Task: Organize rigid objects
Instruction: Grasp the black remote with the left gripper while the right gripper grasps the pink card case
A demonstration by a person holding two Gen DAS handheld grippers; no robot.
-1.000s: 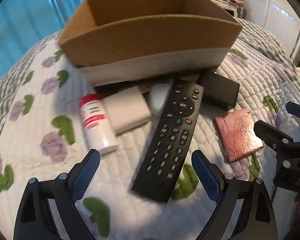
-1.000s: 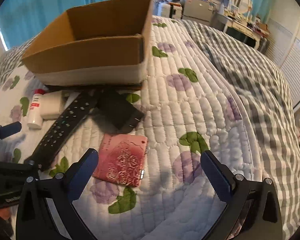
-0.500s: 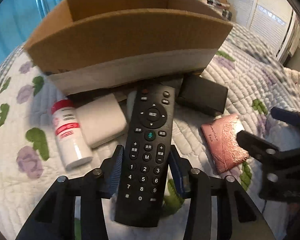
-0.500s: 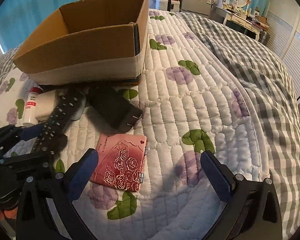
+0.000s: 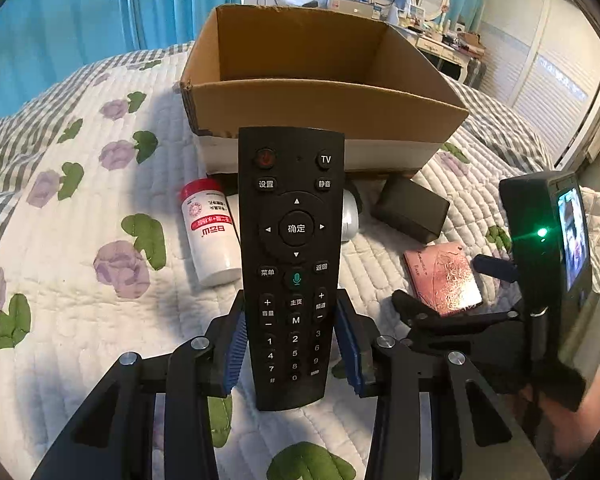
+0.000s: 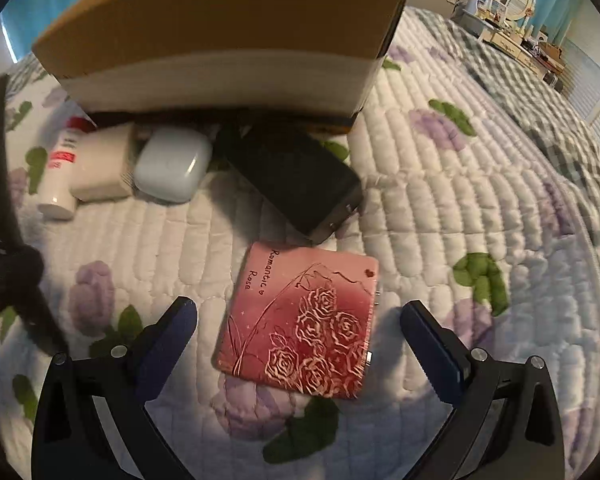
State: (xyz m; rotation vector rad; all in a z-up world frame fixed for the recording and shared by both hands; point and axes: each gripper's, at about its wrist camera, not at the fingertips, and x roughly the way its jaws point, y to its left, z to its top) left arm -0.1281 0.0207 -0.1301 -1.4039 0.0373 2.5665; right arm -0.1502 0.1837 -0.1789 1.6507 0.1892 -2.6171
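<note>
My left gripper (image 5: 290, 344) is shut on the black remote control (image 5: 292, 240) and holds it lifted above the quilt, pointing at the open cardboard box (image 5: 320, 80). My right gripper (image 6: 298, 332) is open, low over the quilt, with the pink rose-patterned case (image 6: 304, 320) lying between its fingers. The case also shows in the left wrist view (image 5: 444, 276). The box (image 6: 228, 32) stands just behind the loose objects.
On the quilt before the box lie a white bottle with a red cap (image 5: 210, 228), a white block (image 6: 104, 168), a white rounded case (image 6: 172, 164) and a black box (image 6: 296, 180). The right gripper's body (image 5: 548, 260) is close at the right.
My left gripper has lifted the remote off the quilt and raised it toward the box. My right gripper has moved forward and down so the pink case lies between its fingers.
</note>
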